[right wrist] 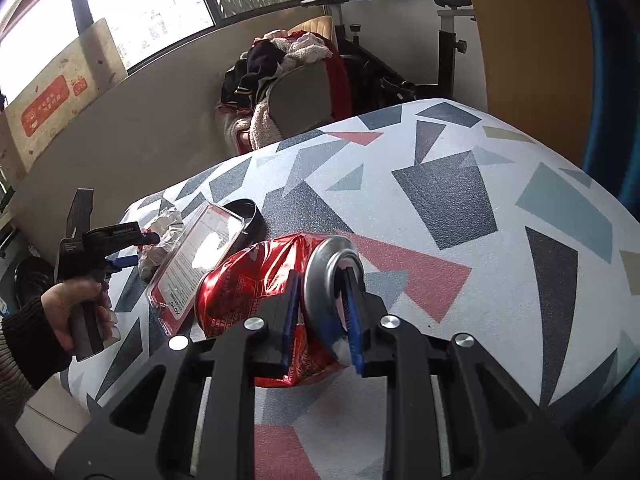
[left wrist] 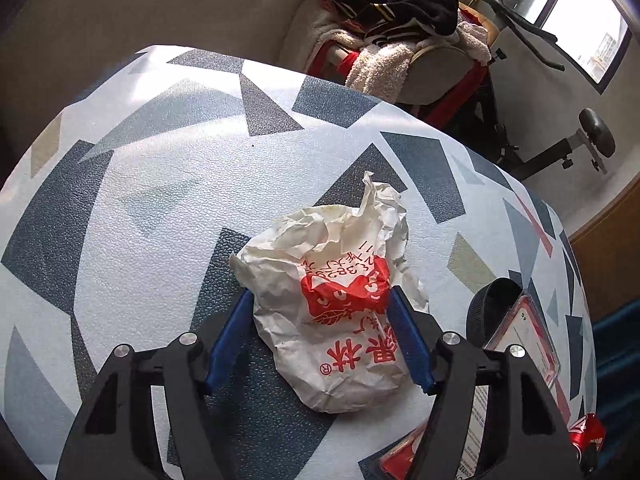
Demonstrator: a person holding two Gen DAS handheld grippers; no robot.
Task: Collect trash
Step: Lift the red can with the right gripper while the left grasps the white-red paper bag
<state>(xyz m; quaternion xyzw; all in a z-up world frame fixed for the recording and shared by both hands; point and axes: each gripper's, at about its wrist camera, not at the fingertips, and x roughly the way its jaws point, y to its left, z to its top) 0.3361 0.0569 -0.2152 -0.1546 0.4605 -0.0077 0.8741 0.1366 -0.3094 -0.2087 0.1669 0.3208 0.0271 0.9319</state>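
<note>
A: Both claws are in play on the patterned table [left wrist: 160,208]. The left gripper [left wrist: 322,320] has its blue fingers spread either side of the crumpled wrapper [left wrist: 332,300], which lies flat on the table right between them, near the front edge.

B: Are they touching it?

A: The right finger looks pressed to the paper's edge, the left one just beside it. Parted, I'd say, not yet squeezing. The wrapper's long axis runs straight away from the claw, so the fingers straddle its narrow width. Good line for a close.

B: And the other side?

A: The right gripper [right wrist: 322,312] is clamped on the crushed red can [right wrist: 280,292]. One finger sits on the dented red wall, the other over the silver top. The can lies on its side, long axis across the fingers, body trailing off to the left.

B: Lifted?

A: Hard to say; it looks at or barely off the table. A clear blister pack [right wrist: 196,256] and a black ring [right wrist: 246,220] lie between the two claws.

B: So each hand has its own piece.

A: Yes, wrapper for the left, can for the right.
</note>
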